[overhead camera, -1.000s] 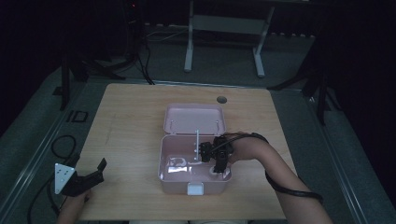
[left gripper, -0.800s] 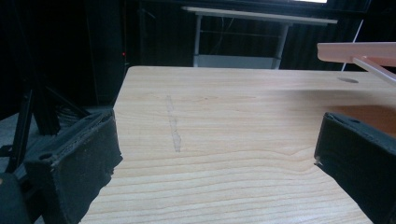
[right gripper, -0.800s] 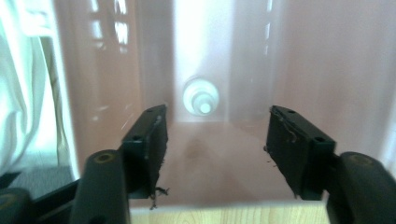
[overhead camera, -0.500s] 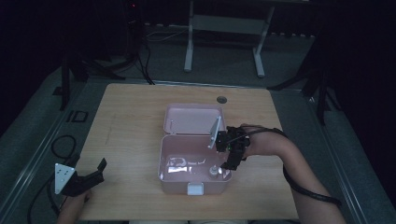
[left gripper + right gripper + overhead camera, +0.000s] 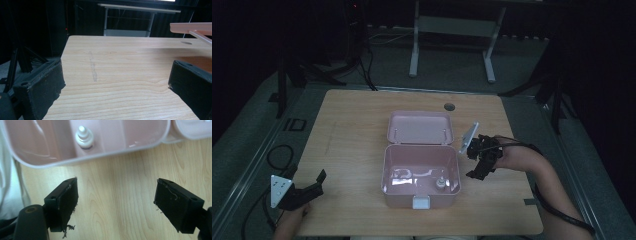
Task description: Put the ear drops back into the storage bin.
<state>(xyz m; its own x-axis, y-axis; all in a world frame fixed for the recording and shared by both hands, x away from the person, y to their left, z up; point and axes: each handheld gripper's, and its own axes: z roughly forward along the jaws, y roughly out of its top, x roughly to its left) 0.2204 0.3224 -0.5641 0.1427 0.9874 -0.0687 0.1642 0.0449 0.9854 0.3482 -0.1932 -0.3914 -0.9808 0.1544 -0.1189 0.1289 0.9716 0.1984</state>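
An open pink box (image 5: 421, 192) stands mid-table with its lid (image 5: 419, 127) laid back behind it. On its floor near the front right sits a small white knobbed piece (image 5: 441, 183), also seen past the box rim (image 5: 100, 153) as the white piece (image 5: 84, 137). My right gripper (image 5: 469, 162) is just right of the box, low over the bare wood, open and empty (image 5: 116, 202). My left gripper (image 5: 307, 176) is at the front left corner, open with nothing between its jaws (image 5: 116, 80). The lid's edge (image 5: 192, 27) shows far off at the upper right.
The wooden table (image 5: 352, 140) has a round cable hole (image 5: 449, 107) behind the lid. A white latch (image 5: 422, 202) sits on the box's front wall. Cables trail off both gripper sides. A metal stand (image 5: 452, 40) stands on the floor beyond the table.
My right gripper has moved from over the box's inside out to the right, and now sits beside the box over the table. The left gripper has stayed put.
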